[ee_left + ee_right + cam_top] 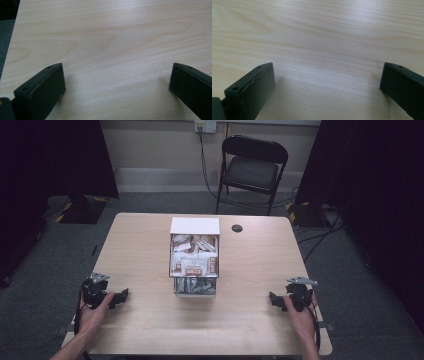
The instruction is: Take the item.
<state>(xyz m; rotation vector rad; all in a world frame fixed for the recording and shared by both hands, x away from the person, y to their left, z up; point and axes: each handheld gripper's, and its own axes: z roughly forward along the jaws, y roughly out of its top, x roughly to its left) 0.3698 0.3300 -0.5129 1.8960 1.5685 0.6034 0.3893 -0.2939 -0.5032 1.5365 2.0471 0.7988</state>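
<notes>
Snack box mid-table, both grippers flanking (fingers wide), hands low.

Overhead; both tool cameras near table

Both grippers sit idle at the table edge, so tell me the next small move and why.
Probably bring the right gripper in toward the wire basket of packets at the table's middle. Both grippers rest far from it, the left gripper too, jaws wide open and holding nothing.
</notes>
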